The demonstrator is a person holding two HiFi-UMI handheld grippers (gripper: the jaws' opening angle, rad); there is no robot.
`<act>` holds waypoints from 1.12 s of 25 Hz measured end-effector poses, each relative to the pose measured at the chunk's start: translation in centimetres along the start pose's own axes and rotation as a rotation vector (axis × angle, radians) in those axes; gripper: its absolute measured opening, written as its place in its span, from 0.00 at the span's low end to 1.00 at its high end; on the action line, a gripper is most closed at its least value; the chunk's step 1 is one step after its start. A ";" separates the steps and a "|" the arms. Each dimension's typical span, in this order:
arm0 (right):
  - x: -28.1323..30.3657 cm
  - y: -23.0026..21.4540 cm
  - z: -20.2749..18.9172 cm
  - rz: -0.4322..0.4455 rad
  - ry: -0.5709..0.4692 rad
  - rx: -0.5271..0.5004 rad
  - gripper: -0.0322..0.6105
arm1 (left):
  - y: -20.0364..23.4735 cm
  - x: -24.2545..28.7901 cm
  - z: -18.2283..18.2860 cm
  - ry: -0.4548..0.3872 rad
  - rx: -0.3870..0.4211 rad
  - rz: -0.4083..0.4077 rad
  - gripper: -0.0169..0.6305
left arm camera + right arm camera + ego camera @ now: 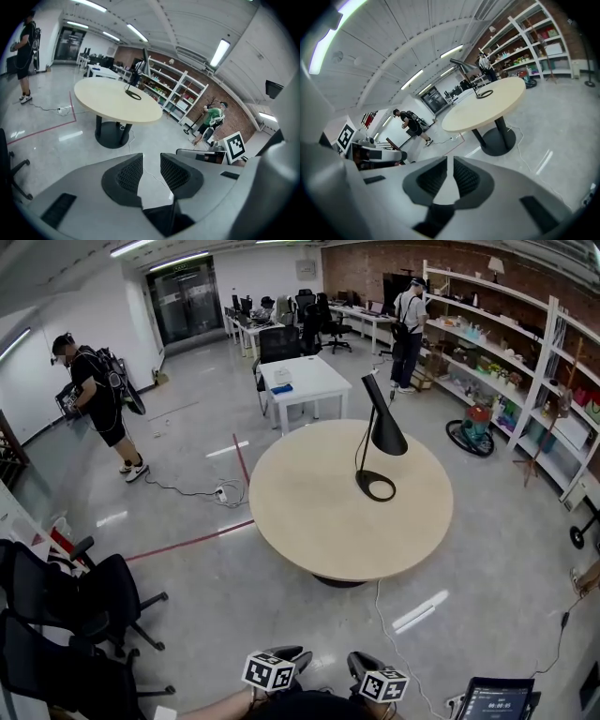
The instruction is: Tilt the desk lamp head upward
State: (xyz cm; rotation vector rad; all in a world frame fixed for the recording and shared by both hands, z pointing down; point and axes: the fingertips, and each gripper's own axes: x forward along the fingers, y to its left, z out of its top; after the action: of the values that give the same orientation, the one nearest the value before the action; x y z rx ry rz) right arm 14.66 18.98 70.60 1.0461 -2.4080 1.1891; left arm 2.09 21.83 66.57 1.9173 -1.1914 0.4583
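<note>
2 jaws of the left gripper (151, 157) stand wide apart, nothing between them. The right gripper (450, 161) is closed and empty. Far off, the black desk lamp (380, 442) stands on the right of the round beige table (309, 512).

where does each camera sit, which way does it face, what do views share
head view: on the person's head, facing forward and down at the round table with the desk lamp; left gripper and right gripper show at the bottom edge.
left gripper view: rides the left gripper, low, looking past its parted, empty jaws at the distant table.
right gripper view: rides the right gripper, tilted, looking past its shut, empty jaws at the table.
shared: all three show table and lamp, both far from the grippers.
</note>
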 end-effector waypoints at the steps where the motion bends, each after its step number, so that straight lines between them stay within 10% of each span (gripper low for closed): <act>1: 0.0 -0.2 0.2 -0.003 -0.002 0.001 0.12 | 0.0 0.3 0.3 0.003 0.002 -0.001 0.22; 15: 0.7 -5.5 5.9 -0.181 -0.090 0.051 0.12 | -0.3 7.9 7.4 0.085 0.105 -0.173 0.22; 28: 9.9 -4.0 12.6 -0.269 -0.032 -0.004 0.12 | 8.5 10.4 16.2 0.081 0.007 -0.255 0.22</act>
State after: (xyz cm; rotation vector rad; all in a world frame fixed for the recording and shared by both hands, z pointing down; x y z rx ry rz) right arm 11.47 2.83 69.98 1.3464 -2.2032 1.0809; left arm -2.00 1.21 67.51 2.0038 -0.8799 0.3992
